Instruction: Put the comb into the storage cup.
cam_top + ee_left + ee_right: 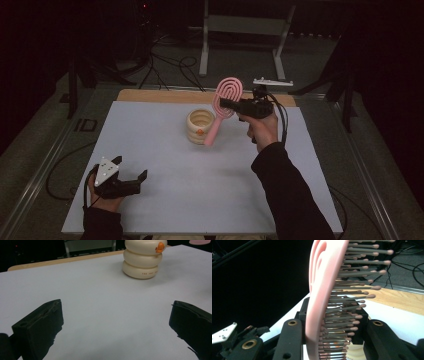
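Overhead, a person seated at a pale blue-grey table [165, 150] holds a two-jaw gripper in each hand. The right gripper [231, 106] is raised above the far middle of the table, its jaws closed on the head of a pink hairbrush [223, 106]. The brush hangs at a slant, its looped oval head uppermost and its handle pointing down toward the table beside a cream ribbed cup [201, 126]. The handle's tip sits just at the cup's right edge in the high view; whether the two touch cannot be told.

In the right gripper view, the hairbrush [322, 297] stands edge-on between the two black jaws, its pink back to the left and its rows of grey, ball-tipped bristles [359, 272] pointing right. The jaws press the lower part of the head from either side.

The left gripper [131, 172] rests low near the table's near left corner, held in the person's left hand [102, 197], a grey three-cornered plate [106, 169] on top. Its jaws stand wide apart and hold nothing. In the left gripper view they frame bare tabletop, with the cream ribbed cup [143, 260] well beyond them; it is built of stacked rounded rings and carries a small orange beak [160, 247] on its upper ring and a line of tiny print too small to read on the lowest.

A dark sleeve [287, 195] covers the person's right forearm.
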`<action>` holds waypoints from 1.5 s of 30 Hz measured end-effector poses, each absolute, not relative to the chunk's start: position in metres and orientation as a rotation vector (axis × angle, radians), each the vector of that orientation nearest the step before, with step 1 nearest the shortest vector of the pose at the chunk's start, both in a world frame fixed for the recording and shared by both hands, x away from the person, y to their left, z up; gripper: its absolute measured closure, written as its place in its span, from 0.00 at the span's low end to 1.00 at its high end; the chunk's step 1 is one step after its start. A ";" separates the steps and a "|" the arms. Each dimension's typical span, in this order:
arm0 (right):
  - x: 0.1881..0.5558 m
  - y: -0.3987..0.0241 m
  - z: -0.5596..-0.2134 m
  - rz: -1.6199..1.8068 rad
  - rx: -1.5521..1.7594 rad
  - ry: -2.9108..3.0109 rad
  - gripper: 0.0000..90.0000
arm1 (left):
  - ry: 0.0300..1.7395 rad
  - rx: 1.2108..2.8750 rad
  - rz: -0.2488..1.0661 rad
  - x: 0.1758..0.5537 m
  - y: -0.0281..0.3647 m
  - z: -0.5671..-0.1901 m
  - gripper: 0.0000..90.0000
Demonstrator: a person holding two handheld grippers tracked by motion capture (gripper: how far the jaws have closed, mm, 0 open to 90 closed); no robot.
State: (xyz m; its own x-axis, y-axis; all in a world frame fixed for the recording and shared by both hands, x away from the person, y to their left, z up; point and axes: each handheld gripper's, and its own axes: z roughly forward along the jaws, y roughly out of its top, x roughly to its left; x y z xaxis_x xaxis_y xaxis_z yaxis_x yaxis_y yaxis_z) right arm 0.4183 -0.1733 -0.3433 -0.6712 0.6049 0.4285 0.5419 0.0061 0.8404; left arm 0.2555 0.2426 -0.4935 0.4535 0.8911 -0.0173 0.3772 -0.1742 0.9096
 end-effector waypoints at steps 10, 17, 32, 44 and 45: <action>0.427 -0.174 -0.335 1.767 1.249 2.164 0.71 | 1.095 1.756 0.681 0.256 0.242 -0.494 0.00; 0.434 -0.172 -0.330 1.749 1.249 2.153 0.71 | 1.096 1.757 0.680 0.257 0.242 -0.494 0.00; 0.453 -0.163 -0.328 1.774 1.302 2.065 0.71 | 1.105 1.747 0.685 0.256 0.245 -0.493 0.00; 0.469 -0.151 -0.338 1.728 1.355 2.016 0.71 | 1.106 1.730 0.687 0.255 0.246 -0.492 0.00; 0.470 -0.150 -0.340 1.723 1.363 2.013 0.71 | 1.107 1.729 0.686 0.255 0.247 -0.492 0.00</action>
State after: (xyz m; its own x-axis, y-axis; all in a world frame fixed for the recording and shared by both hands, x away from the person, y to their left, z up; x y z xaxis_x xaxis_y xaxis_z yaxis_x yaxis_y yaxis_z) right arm 0.4702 -0.1500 -0.3399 -0.5712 0.7072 0.4167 0.5206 -0.0804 0.8500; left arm 0.2546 0.2465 -0.4922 0.4357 0.8996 -0.0294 0.3743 -0.1514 0.9149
